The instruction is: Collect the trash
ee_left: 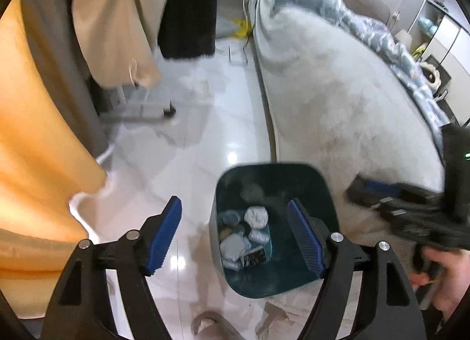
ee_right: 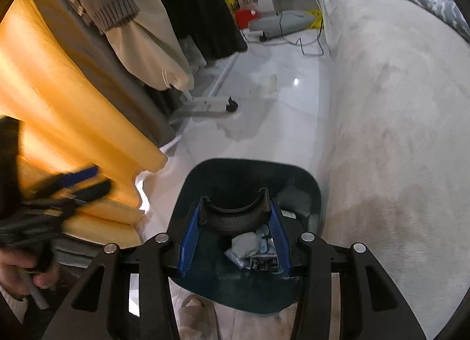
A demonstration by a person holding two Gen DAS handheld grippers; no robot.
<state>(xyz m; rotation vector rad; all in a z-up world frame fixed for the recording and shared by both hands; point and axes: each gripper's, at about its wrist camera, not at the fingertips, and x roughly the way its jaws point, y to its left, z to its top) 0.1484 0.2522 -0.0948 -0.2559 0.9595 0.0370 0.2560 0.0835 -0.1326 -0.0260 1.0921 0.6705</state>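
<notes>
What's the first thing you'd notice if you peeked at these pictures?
The dark teal trash bin on the shiny floor beside the bed, with crumpled white wrappers at its bottom. Right above it, the right gripper clamps a black curved piece, while the left gripper hangs open over the bin.

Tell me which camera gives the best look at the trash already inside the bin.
The left wrist view: the trash lies unobstructed at the bottom of the bin. In the right wrist view, a black curved piece held in the right tongs covers part of the pile.
</notes>
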